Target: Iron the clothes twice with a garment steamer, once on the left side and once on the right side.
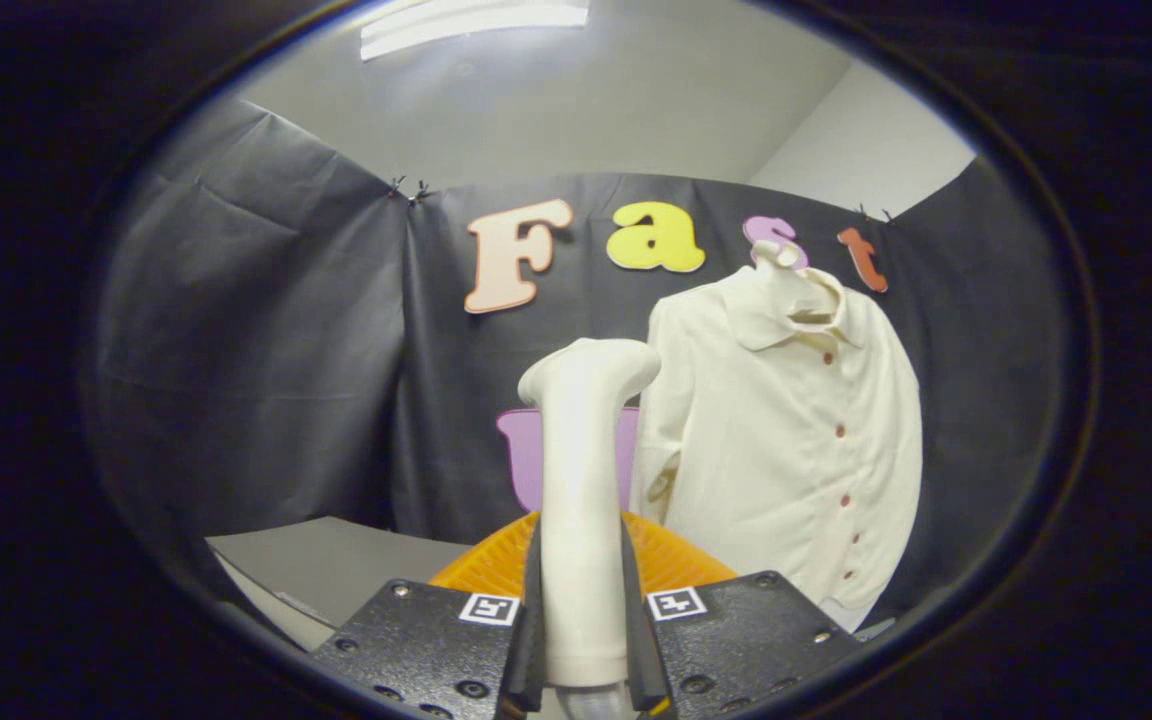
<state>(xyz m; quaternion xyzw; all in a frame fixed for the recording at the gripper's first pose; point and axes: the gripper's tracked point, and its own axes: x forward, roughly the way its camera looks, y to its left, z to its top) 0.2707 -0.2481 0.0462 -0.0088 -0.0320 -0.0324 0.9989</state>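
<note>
Tool (581, 610) clenched around one steamer (586, 480), one buttoned shirt (796, 450) beyond.

The lower end of the white plastic garment steamer's (584, 500) handle is hidden where the fingers (534, 610) of the gripper (581, 640) press on it from both sides. The steamer covers the middle of the ribbed orange rounded object (681, 560) behind it, so what that object is cannot be told. The cream button-front shirt (796, 440) hangs with its hanger mostly buried under the collar; its lower hem drops behind the gripper's body. The grey tabletop's (336, 565) near edge is cut off.
</note>
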